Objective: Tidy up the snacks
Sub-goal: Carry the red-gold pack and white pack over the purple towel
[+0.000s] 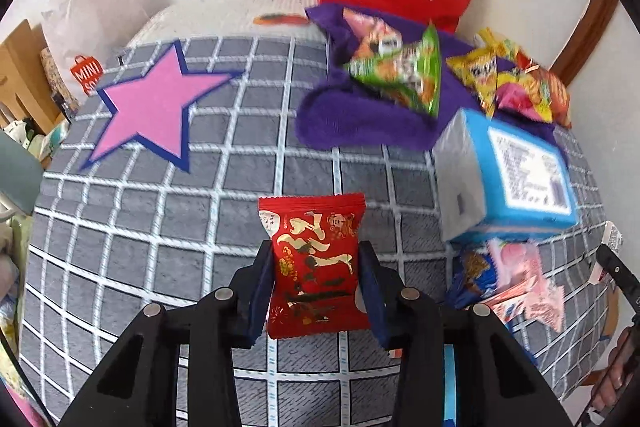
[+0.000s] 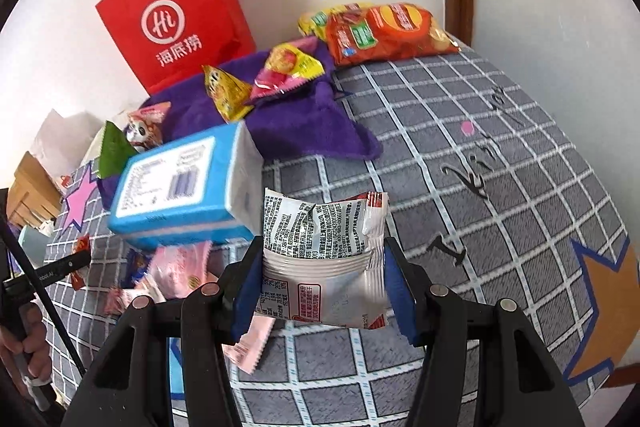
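Left gripper (image 1: 316,267) clamps red packet (image 1: 314,267); right gripper (image 2: 324,275) clamps white packet (image 2: 324,263). Chips (image 2: 384,31) only in right view, 12 o'clock; blue box (image 2: 180,187) at 10.

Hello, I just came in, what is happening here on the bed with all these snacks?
A person is sorting snacks with a pair of tongs in each hand. The left tongs grip a small red snack packet above the grey checked bedcover. The right tongs grip a white snack packet, printed side facing the camera. More snacks lie on a purple towel in front of a red paper bag, and a blue box sits on some pink packets.
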A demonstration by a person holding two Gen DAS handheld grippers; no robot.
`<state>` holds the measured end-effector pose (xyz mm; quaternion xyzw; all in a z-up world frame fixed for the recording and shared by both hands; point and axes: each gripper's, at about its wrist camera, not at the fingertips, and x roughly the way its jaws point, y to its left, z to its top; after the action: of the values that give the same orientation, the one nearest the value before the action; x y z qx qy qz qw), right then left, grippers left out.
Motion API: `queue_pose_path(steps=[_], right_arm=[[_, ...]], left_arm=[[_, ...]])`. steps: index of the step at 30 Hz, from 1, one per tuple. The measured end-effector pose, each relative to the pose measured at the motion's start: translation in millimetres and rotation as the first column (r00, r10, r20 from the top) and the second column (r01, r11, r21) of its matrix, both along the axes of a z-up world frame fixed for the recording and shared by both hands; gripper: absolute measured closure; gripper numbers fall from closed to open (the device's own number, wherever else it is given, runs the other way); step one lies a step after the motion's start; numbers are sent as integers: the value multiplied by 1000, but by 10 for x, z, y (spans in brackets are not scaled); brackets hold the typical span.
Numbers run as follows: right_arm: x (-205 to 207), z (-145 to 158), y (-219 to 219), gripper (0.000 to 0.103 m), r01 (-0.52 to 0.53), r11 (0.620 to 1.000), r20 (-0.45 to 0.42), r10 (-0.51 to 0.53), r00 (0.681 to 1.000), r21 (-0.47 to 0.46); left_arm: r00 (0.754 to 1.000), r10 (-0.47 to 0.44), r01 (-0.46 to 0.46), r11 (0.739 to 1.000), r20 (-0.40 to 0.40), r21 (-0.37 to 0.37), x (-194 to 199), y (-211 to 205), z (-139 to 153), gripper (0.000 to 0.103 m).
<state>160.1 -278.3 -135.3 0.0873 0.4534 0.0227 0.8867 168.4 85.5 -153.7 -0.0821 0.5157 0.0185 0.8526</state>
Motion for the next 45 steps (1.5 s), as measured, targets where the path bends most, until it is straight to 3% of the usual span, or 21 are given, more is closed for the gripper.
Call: queue_pose_path(steps=[11, 18, 26, 33, 39, 45], right_arm=[[301, 552, 232, 47, -61, 998, 93, 63, 994, -19], [643, 804, 425, 47, -104, 994, 105, 107, 989, -32], [1057, 1064, 680, 47, -161, 985, 147, 168, 975, -55], [1458, 1092, 810, 47, -189, 981, 117, 193, 974, -47], [1733, 1181, 943, 47, -227, 972, 141, 232, 962, -53], [1947, 1192, 905, 47, -231, 971, 150, 237, 960, -53]], left_arm=[[995, -21, 22, 1000, 97, -12, 202, 26, 540, 65], [992, -40, 42, 999, 116, -8, 419, -47, 672, 65], [994, -68, 71, 997, 83, -34, 768, -179, 559, 65], [995, -77, 81, 995, 65, -63, 1128, -294, 516, 65], [994, -106, 109, 988, 40, -105, 1443, -447, 448, 65], [991, -127, 129, 987, 31, -96, 1733, -614, 436, 65]])
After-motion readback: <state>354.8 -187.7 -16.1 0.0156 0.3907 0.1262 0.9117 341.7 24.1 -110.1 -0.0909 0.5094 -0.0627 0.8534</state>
